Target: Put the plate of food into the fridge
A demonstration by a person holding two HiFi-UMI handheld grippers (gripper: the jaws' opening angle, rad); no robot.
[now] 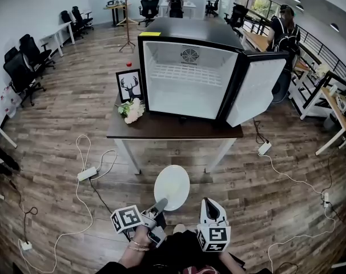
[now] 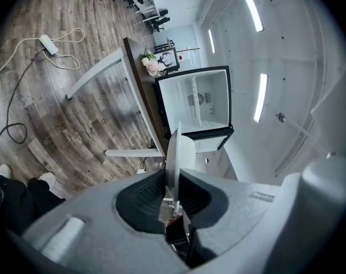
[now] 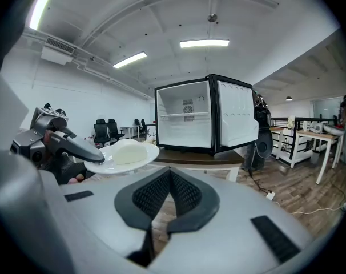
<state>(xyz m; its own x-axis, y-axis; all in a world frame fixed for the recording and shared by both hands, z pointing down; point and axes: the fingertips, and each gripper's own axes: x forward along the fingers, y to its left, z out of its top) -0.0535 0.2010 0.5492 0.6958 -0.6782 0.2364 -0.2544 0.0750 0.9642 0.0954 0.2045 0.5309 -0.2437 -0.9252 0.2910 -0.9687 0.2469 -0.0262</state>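
Plate: white, round, held level over the wood floor, near the table; pale mound of food on it. Left gripper: jaws narrow, clamped on the plate's near rim. Right gripper: jaws together, gripping nothing, just beside the plate. Fridge: on the table, door swung open rightward. Framed deer picture and flowers: left of the fridge.

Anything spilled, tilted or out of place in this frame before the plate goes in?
Nothing stands out. The plate sits level, clamped at its rim by the left gripper, with the white food resting on it, unspilled. The fridge stands upright on the table with its door open.
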